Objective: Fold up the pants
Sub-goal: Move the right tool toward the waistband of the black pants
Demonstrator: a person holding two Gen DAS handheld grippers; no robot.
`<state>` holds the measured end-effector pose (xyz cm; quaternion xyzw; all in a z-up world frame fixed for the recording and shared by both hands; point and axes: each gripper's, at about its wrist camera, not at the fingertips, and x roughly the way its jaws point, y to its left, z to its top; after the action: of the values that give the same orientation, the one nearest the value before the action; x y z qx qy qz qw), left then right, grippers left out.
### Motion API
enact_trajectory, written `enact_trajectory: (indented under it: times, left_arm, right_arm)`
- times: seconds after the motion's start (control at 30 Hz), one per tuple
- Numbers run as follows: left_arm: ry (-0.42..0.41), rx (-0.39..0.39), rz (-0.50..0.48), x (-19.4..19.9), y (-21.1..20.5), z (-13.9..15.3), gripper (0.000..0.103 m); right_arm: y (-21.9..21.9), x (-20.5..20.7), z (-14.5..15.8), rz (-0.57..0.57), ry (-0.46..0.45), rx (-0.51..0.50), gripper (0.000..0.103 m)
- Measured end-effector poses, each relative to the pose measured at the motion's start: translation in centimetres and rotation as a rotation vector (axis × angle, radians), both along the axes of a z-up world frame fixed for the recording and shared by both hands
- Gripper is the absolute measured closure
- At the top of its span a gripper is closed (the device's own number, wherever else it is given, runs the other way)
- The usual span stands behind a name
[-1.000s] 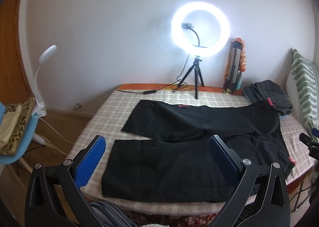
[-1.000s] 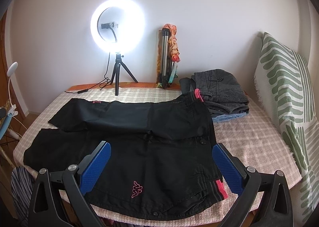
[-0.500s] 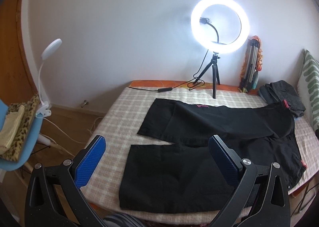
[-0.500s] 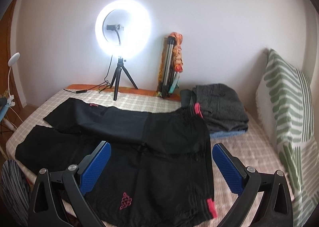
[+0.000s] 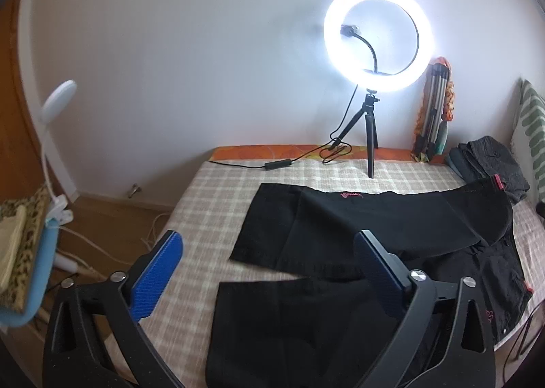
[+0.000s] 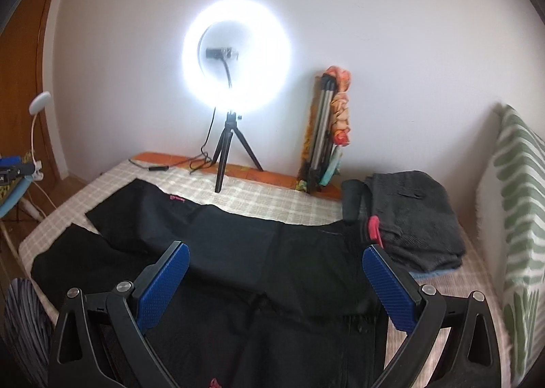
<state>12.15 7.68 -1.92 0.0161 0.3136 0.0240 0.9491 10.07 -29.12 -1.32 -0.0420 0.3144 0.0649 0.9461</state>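
Black pants (image 5: 357,228) lie spread flat on the checked bed cover (image 5: 218,204), legs pointing left and splayed apart, waist to the right. They also show in the right wrist view (image 6: 238,252). My left gripper (image 5: 269,272) is open and empty, held above the near leg's hem end. My right gripper (image 6: 276,279) is open and empty, held above the crotch and waist area of the pants. Neither gripper touches the cloth.
A lit ring light on a tripod (image 5: 371,136) stands at the back of the bed, its cable (image 5: 279,163) running left. Folded dark clothes (image 6: 412,214) lie at the right, next to a green striped pillow (image 6: 517,217). A folded tripod (image 6: 323,136) leans on the wall. A blue chair (image 5: 30,272) stands left.
Both grippers have moved: the left one has shifted left toward the leg ends, the right one forward and lower over the waist area. Both stay open. The pants have not moved.
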Motion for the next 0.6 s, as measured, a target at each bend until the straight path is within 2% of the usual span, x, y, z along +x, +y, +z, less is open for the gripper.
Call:
enact_trajectory:
  times: [0.17, 0.4, 0.53, 0.6]
  left_arm:
    - [0.043, -0.054, -0.013, 3.3, 0.4, -1.1, 0.005]
    - [0.131, -0.026, -0.033, 8.4, 0.4, -4.0, 0.007]
    - [0.195, -0.055, -0.040, 11.1, 0.7, -6.2, 0.010]
    - [0.218, -0.067, -0.034, 12.3, 0.8, -7.2, 0.010]
  right_arm:
    - [1.0, 5.2, -1.3, 0.104, 0.072, -0.008, 0.000]
    - [3.1, 11.5, -4.0, 0.213, 0.156, 0.011, 0.001]
    - [4.8, 15.1, -6.0, 0.277, 0.201, -0.023, 0.002]
    - [5.4, 17.0, -7.3, 0.293, 0.241, -0.006, 0.004]
